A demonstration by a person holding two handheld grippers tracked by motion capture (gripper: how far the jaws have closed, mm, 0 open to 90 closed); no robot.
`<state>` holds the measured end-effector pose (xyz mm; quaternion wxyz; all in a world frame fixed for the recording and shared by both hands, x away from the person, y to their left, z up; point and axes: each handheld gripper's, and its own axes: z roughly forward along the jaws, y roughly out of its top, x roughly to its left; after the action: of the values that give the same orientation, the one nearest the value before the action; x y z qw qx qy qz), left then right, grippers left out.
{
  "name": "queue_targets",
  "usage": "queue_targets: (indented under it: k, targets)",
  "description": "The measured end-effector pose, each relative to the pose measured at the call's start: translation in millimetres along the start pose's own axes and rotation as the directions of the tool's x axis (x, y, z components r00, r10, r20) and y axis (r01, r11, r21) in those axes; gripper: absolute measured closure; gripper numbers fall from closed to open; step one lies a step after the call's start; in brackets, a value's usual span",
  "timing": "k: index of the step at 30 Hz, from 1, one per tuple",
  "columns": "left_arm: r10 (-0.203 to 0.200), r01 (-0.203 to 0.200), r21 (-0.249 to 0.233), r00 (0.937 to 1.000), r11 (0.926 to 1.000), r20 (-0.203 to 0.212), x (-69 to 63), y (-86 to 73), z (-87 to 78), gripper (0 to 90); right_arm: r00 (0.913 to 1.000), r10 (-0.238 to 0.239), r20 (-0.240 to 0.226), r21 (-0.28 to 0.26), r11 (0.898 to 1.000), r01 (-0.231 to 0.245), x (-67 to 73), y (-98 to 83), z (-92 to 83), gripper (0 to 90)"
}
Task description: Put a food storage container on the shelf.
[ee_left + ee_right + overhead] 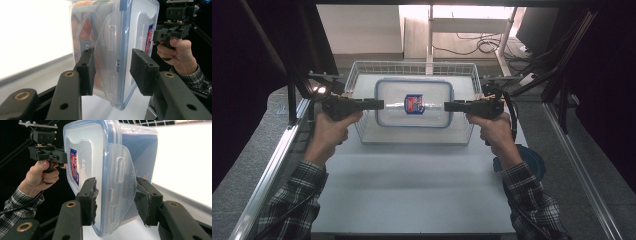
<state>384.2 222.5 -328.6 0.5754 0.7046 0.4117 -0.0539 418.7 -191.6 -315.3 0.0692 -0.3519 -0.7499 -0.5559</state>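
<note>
Clear plastic formed the lidded box (414, 102), which was held level between both grippers above the wire basket (357, 70), toward twelve o'clock on the white table (412, 185). At nine o'clock of the box, the left gripper (379, 104) was clamped on the short end, one pad on the lid side and one underneath, straddling the latch flap (110, 42). Orange contents (85, 27) showed through the wall; what they were could not be told. A red and blue label (414, 104) marked the lid centre. At three o'clock, the right gripper (448, 106) gripped the opposite end likewise, its pads (91, 200) worn and torn. In my judgement the box was being carried clear of the basket. To do it well, both hands should move together at equal height, keep the squeeze constant, and avoid prying the latches.
</note>
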Motion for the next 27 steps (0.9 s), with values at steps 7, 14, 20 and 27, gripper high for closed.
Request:
queue_targets:
  k: [7,14,20,27]
  targets:
    - [-0.026,0.026,-0.013,0.9997,0.9996,0.001,13.3,19.8,3.8,55.5,0.9997,0.023,0.003,-0.002,1.0,-0.023,-11.1,20.3,7.5,53.7]
    - [-0.035,0.034,-0.017,0.9994,0.9993,-0.007,22.5,35.1,10.3,55.3,0.9993,0.036,0.011,-0.012,0.999,-0.036,-21.9,34.2,11.4,53.4]
    - [-0.056,0.056,-0.032,0.9984,0.9979,0.003,34.5,36.8,16.0,55.1,0.9984,0.05,0.028,-0.017,0.999,-0.049,-30.1,39.4,17.3,53.3]
    - [-0.088,0.089,-0.048,0.996,0.9949,0.009,46.0,38.8,19.2,54.9,0.9974,0.062,0.038,-0.012,0.998,-0.061,-35.4,43.8,23.7,53.2]
